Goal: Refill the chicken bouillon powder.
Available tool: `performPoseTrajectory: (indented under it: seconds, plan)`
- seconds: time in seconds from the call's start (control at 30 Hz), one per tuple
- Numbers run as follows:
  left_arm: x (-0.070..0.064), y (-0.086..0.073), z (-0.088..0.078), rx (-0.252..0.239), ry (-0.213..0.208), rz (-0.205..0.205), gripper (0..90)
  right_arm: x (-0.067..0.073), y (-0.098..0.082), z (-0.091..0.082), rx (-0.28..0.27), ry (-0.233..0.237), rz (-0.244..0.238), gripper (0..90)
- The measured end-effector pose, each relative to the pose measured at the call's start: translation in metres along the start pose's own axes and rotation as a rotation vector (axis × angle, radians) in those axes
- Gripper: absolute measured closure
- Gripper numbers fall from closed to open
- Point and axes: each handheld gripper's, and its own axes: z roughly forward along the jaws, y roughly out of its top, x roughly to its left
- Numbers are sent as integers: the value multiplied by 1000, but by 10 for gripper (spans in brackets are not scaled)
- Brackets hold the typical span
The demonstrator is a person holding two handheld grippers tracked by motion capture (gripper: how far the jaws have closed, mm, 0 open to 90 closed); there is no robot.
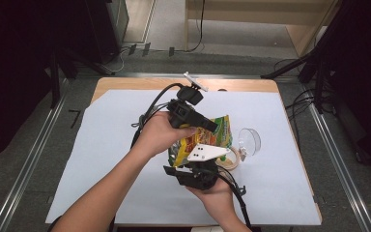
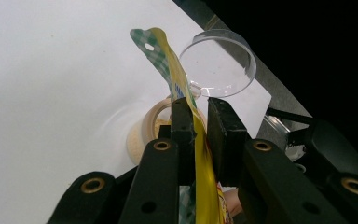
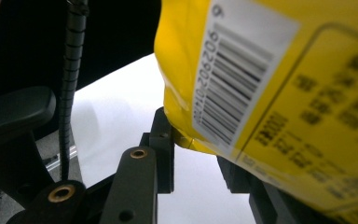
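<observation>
The left gripper was clamped on the upper edge of a crinkled yellow foil snack packet, held up just above the middle of the white paper-covered table; the right gripper gripped the packet's lower corner from the near side. Right of them lay a clear round plastic lid, with a shallow tan bowl under the packet. The packet seemed braced for tearing; next, the hands would likely need to pull apart firmly.
</observation>
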Motion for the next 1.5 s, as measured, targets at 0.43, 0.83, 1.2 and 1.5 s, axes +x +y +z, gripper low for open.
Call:
performPoseTrajectory:
  seconds: [0.43, 0.83, 1.2, 1.5]
  plan:
    - [3, 2, 3, 14, -1, -12, 814, 1, 0, -1, -5, 9, 15, 708]
    - [1, 2, 1, 12, -1, -7, 814, 2, 1, -2, -11, 8, 11, 702]
    - [1, 3, 2, 16, -10, -14, 814, 3, 2, -2, -9, 9, 11, 722]
    - [0, 5, 2, 27, -11, -12, 814, 5, 2, -3, -22, 9, 5, 696]
